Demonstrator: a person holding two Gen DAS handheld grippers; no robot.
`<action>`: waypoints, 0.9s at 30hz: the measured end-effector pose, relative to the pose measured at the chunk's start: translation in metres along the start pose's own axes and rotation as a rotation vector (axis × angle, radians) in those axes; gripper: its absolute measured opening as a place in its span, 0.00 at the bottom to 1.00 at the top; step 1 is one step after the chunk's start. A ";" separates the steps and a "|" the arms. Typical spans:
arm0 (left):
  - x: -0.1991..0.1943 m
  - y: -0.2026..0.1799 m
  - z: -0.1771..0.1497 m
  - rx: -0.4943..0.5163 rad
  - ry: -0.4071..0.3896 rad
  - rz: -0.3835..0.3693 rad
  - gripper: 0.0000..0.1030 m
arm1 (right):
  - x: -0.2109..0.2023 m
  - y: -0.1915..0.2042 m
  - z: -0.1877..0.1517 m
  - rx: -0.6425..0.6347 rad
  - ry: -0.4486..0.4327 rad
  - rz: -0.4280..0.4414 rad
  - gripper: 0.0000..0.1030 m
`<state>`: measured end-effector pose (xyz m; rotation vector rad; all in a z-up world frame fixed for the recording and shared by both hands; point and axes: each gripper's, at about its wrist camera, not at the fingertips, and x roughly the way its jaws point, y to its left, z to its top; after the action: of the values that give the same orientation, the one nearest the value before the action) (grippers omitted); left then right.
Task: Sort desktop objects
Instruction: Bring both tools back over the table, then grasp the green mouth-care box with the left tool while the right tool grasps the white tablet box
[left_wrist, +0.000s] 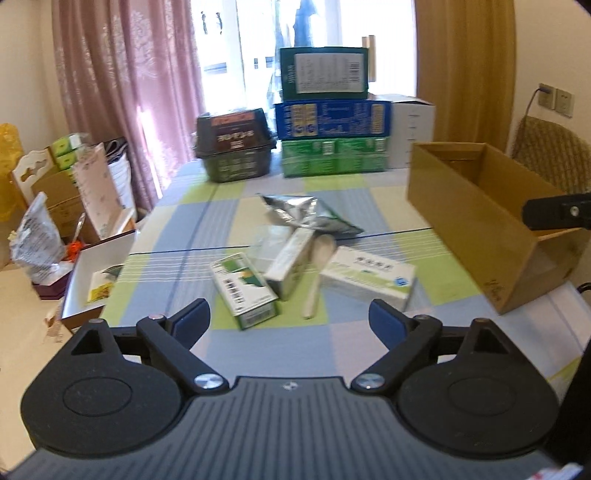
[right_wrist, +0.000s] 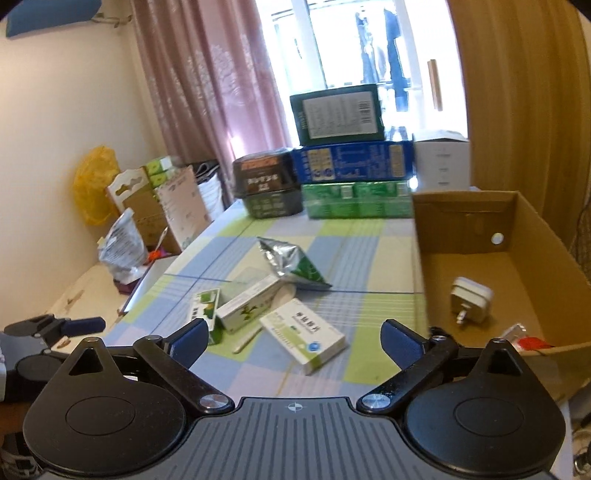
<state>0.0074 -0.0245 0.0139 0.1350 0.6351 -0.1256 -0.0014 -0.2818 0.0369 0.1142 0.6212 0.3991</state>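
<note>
Both grippers hang above the near edge of the table with jaws spread wide and nothing between them. The left gripper (left_wrist: 290, 319) faces the pile head-on; the right gripper (right_wrist: 293, 339) sits a little to the side, with the carton (right_wrist: 476, 258) just ahead on its right.

Nearest the left gripper, just beyond its left finger, lies a green box (left_wrist: 245, 291), flat and angled, partly under a second small box (left_wrist: 286, 264) that leans across it. These look like light, stiff card packs; a pinch across the narrow sides should hold, though a hard squeeze would likely dent them. Between them and the next box lies a pale flat stick (left_wrist: 314, 291), thin and probably hard to lift off the cloth without sliding it to an edge.

Ahead of the right gripper's centre sits the white box (right_wrist: 304, 334), flat, lying free of the others, with green and blue print on its lid. It seems the easiest first pick: rigid, light, its long sides open to the jaws.

Further out, behind the pile, a foil pouch (left_wrist: 295, 212) lies crumpled, silver with a green end. It is soft and slick, so I would take it by a folded corner rather than the belly.

Inside the carton, to the right gripper's right, a white plug (right_wrist: 471, 301) already rests on the bottom, with something red (right_wrist: 532, 341) near the front wall, too hidden to name.

Farthest away, stacked boxes (left_wrist: 325, 110) line the table's back edge.
</note>
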 end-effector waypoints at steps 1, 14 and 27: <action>0.002 0.004 -0.001 0.003 0.004 0.007 0.89 | 0.003 0.003 -0.002 -0.005 0.004 0.004 0.95; 0.058 0.037 -0.002 0.007 0.064 0.034 0.92 | 0.072 0.010 -0.019 -0.113 0.086 0.021 0.98; 0.146 0.048 -0.005 -0.057 0.144 0.020 0.92 | 0.166 -0.005 -0.028 -0.219 0.205 -0.010 0.98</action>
<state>0.1287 0.0122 -0.0732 0.0958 0.7798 -0.0784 0.1069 -0.2208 -0.0767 -0.1407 0.7754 0.4706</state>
